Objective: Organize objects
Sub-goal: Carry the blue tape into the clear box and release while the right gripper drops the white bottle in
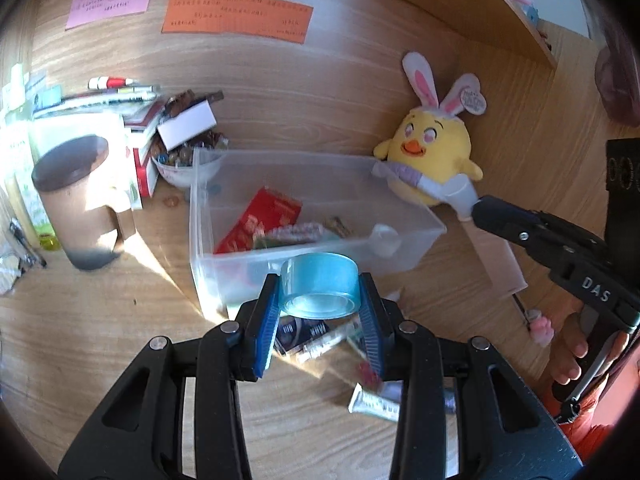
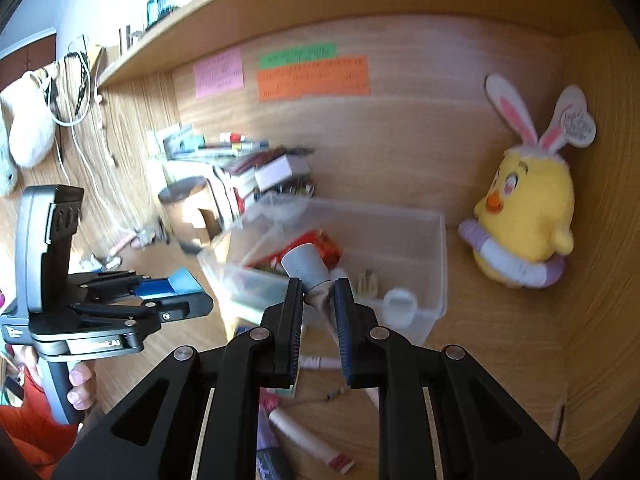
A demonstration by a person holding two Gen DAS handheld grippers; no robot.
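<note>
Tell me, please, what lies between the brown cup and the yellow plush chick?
The clear plastic bin sits between the brown cup and plush chick, seen in the left wrist view.

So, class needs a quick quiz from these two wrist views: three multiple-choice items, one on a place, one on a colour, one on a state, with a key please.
1. Where does the yellow chick plush sit?
A. Inside the clear bin
B. Beside the clear bin, against the wooden back panel
C. On the upper shelf

2. What colour is the tape roll in the left gripper?
A. Light blue
B. Red
C. Green

3. What is the right gripper doing?
A. Open, empty
B. Resting in the bin
C. Shut on a silver-grey tube

Key: B, the plush stands outside the bin's wall; A, the roll is pale blue; C, the fingers pinch the tube's flat end.
</note>
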